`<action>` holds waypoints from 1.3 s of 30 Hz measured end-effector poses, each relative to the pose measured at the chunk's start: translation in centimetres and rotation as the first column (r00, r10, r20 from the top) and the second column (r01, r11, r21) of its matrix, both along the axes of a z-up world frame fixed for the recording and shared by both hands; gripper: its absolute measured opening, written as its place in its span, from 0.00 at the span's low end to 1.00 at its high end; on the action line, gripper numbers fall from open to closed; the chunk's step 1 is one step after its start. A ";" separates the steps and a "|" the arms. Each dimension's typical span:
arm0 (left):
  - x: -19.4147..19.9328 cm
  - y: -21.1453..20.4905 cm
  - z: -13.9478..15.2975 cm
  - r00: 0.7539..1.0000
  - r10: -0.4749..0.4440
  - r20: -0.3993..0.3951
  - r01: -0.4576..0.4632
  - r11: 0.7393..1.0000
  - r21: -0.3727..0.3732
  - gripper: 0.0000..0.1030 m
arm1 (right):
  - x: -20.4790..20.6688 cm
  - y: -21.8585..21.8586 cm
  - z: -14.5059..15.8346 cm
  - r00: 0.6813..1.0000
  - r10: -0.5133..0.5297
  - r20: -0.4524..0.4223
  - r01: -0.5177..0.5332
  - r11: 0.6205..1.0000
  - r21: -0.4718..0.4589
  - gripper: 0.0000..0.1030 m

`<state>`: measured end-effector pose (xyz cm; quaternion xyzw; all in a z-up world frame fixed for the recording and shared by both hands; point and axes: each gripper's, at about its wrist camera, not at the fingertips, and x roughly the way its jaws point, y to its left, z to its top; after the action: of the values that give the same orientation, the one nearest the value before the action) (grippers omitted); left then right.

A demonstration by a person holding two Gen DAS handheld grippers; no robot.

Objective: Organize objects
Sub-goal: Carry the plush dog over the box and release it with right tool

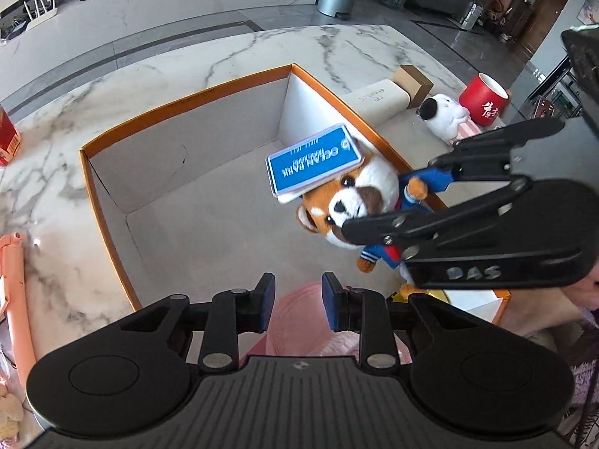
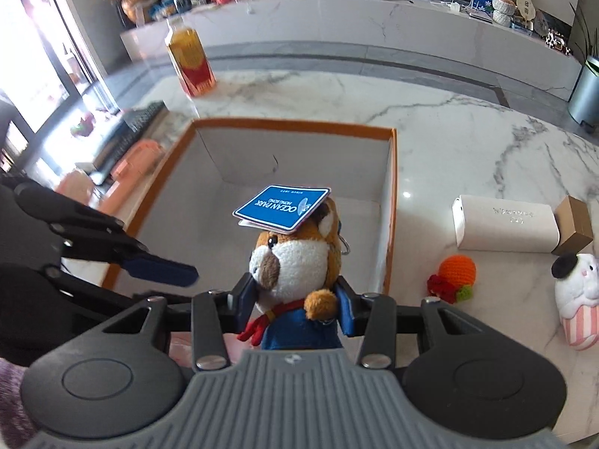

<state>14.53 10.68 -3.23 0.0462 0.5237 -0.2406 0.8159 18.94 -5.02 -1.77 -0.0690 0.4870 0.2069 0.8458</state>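
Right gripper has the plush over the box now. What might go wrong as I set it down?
1. The blue tag sticks out sideways from the plush toy; it may snag the box rim.
2. The right gripper pinches only the toy's soft body, so it might slip.
3. The left gripper is close by, open above the box; they may collide.

A white marble table (image 2: 468,131) with grey veins is carrying everything here. An open orange-edged box (image 2: 292,124) is sitting on it near the middle. To the box's right, a long white case (image 2: 505,224) is lying flat, with a small brown carton (image 2: 574,224) touching its far end. A crocheted orange toy (image 2: 455,275) is lying just in front of the case, and a white plush with a black cap (image 2: 576,295) is standing near it. A red cup (image 1: 483,99) is standing beyond that plush. On the box's other side, a bottle of orange drink (image 2: 191,61) is standing upright, and a peach-coloured case (image 2: 134,157) is lying beside the box.
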 end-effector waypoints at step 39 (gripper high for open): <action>0.7 -11.9 4.2 0.972 -0.160 0.174 0.158 0.987 0.024 0.23 | -3.5 -15.7 3.0 0.972 -0.166 0.168 0.168 0.986 0.000 0.41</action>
<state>15.18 -1.17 0.93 0.1132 0.4456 -0.2974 0.8367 15.47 -20.71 1.26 -0.0511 0.4196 0.1251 0.8976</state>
